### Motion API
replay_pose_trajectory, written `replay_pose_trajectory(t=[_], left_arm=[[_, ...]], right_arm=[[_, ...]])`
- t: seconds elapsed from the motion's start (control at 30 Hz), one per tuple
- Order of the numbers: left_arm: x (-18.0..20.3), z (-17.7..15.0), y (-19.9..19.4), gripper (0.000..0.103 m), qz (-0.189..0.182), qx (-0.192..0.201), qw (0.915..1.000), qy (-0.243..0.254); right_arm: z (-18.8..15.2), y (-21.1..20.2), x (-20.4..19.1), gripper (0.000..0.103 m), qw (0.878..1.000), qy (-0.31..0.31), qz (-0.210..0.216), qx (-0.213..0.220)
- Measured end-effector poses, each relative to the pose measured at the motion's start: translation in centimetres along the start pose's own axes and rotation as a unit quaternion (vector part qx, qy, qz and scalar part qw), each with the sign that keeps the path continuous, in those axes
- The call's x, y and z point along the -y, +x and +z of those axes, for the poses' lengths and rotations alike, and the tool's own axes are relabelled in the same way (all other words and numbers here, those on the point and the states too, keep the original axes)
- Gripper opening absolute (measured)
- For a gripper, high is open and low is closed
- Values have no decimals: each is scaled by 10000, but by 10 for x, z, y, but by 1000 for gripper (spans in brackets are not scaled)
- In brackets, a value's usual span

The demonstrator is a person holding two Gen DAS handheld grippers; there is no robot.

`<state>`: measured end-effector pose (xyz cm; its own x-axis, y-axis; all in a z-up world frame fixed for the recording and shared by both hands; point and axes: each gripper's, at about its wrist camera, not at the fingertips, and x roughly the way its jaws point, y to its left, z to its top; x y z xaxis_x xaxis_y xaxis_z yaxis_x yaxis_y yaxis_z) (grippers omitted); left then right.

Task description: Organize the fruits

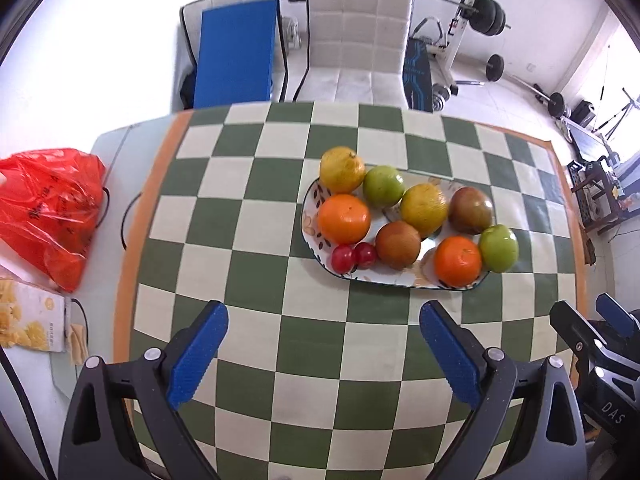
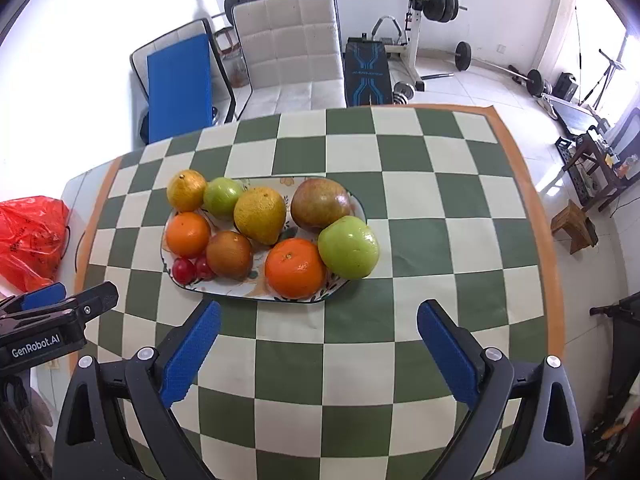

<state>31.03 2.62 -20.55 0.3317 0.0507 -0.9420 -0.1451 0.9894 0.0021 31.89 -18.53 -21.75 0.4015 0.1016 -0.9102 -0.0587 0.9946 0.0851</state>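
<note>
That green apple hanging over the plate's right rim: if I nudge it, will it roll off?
Probably. The green apple is round and overhangs the plate rim, so a nudge likely rolls it onto the cloth. Its glossy skin may slip; the orange blocks its left.

We see a glossy glazed plate (image 2: pixel 352 200) on a matt checked cloth (image 2: pixel 420 240). The oranges' (image 2: pixel 295 267) skin looks pitted, the green apple (image 2: pixel 349 253) smooth and shiny. Our fingers' (image 2: pixel 191 354) blue pads are ribbed plastic; the red bag (image 1: pixel 48 212) is crinkled glossy film.
</note>
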Motion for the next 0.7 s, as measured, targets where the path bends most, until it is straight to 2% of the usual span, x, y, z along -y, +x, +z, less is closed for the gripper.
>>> replay_pose_trajectory(t=[0.1, 0.37, 0.57, 0.7], left_arm=[[1, -8, -26, 98, -118, 154, 9998, 30], [3, -37, -101, 98, -146, 656, 9976, 152], [3, -57, -146, 98, -176, 892, 9955, 265], [3, -70, -173, 98, -217, 975, 9946, 280]], right_arm=[[-7, -30, 3, 100, 9999, 17, -4, 139], [-34, -120, 4, 100, 9983, 13, 62, 582], [-54, -187, -3, 100, 9954, -119, 53, 950], [-63, -221, -4, 100, 9943, -99, 169, 1047]])
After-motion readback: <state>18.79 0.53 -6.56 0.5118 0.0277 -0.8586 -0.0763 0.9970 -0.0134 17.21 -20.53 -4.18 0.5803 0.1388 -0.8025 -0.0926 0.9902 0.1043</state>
